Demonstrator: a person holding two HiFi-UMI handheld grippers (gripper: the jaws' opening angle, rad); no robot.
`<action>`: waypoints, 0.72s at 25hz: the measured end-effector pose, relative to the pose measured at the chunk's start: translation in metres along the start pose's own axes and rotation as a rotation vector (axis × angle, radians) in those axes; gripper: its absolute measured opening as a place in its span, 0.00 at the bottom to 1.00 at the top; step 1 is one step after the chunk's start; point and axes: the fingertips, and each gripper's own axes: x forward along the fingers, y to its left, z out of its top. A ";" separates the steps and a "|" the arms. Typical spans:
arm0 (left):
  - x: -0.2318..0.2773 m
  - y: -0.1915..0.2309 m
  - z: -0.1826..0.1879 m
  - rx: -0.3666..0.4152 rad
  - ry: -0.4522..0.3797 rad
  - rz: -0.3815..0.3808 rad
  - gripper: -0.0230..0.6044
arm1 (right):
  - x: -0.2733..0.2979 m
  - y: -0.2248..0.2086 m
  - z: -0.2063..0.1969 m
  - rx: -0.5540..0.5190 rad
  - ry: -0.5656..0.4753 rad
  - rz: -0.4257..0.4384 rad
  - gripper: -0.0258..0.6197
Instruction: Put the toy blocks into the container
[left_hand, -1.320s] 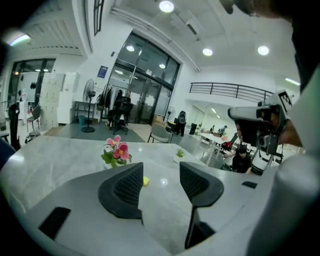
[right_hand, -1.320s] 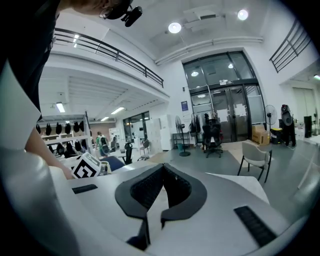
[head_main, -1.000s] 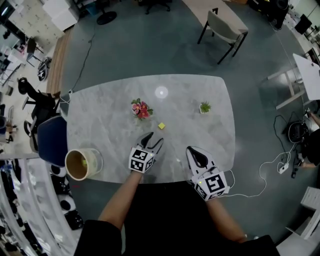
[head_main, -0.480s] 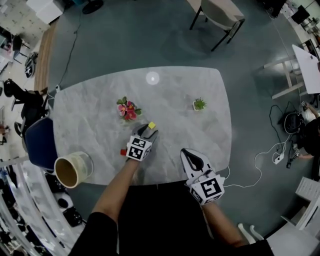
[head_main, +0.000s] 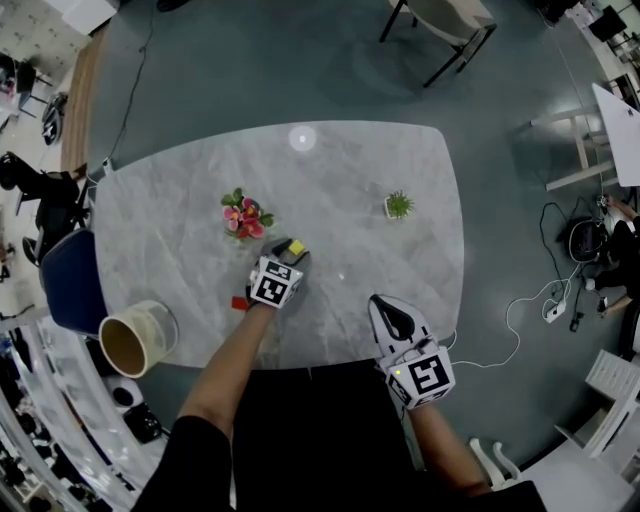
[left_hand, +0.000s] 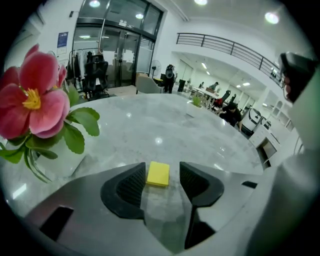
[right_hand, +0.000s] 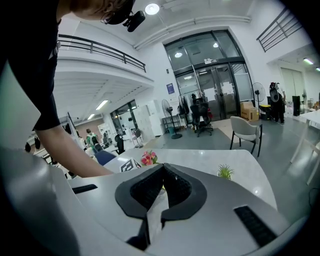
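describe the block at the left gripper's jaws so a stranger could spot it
Start at the grey marble table, then the pink flowers near its middle. Just right of them in the head view, between the left gripper's open jaws, lies a small flat block. It is the yellow block; the red block lies nearer the person.

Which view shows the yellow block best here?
The left gripper view: the yellow block lies flat between the open jaws, large and sharp. The head view shows only a small yellow spot at the left gripper's tips. The right gripper view's shut jaws all but hide it.
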 end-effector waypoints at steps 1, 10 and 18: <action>0.002 0.000 -0.001 0.005 0.009 -0.001 0.36 | 0.001 -0.001 0.000 0.000 0.002 0.001 0.04; 0.006 0.007 -0.007 0.072 0.050 0.076 0.26 | 0.000 -0.005 -0.004 0.013 0.008 0.028 0.04; 0.002 0.002 -0.006 0.056 0.046 0.055 0.25 | -0.010 -0.001 -0.009 0.003 0.000 0.048 0.04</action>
